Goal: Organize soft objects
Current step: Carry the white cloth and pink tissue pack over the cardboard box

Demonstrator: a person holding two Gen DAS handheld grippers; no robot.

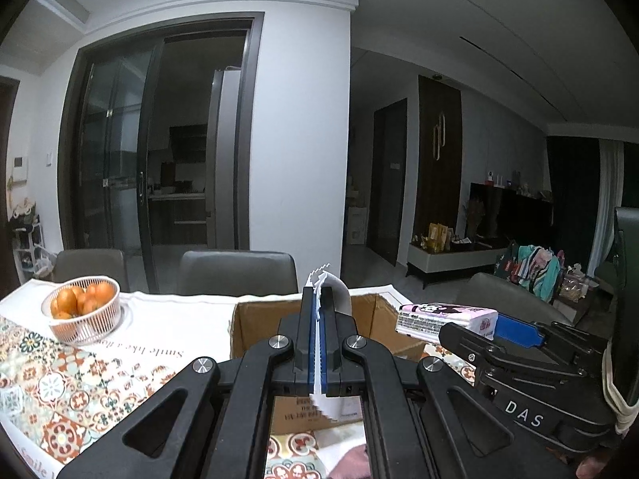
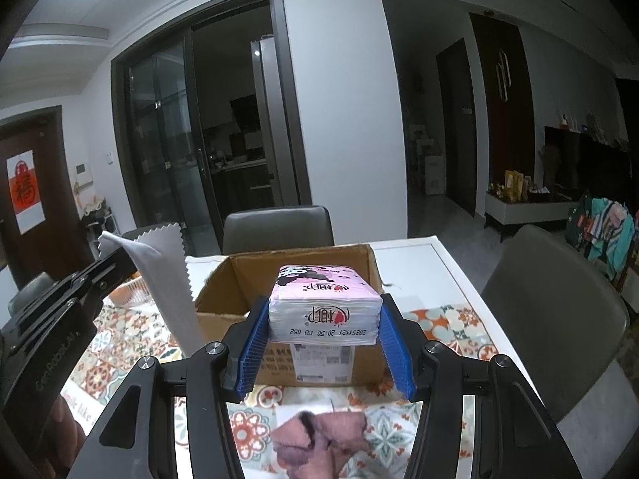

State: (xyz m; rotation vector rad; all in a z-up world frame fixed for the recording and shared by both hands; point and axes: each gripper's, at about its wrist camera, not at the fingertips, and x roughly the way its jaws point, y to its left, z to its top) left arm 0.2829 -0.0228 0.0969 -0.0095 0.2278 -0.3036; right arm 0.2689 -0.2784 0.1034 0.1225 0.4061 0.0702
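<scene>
Far left on the table (image 1: 191,307), a white basket of oranges (image 1: 82,307) sits apart from the work, not a soft item so likely left alone. Next over, left gripper (image 1: 318,299) is pinched fully closed on a thin grey cloth (image 2: 159,275) with zigzag edges, which stands up above the tips and hangs below them; a flat cloth needs that tight pinch or it slips. Centre, open cardboard box (image 2: 361,263) faces up, presumably the collecting bin (nothing visible inside from these angles). Right gripper (image 2: 323,315) holds a pink tissue pack (image 2: 323,299) about half open, blue pads pressed on its two sides, pack raised just in front of the box's near wall, probably so it clears the rim for dropping in. Below it, a pink towel (image 2: 319,435) lies on the patterned mat (image 1: 60,391), still to sort.
</scene>
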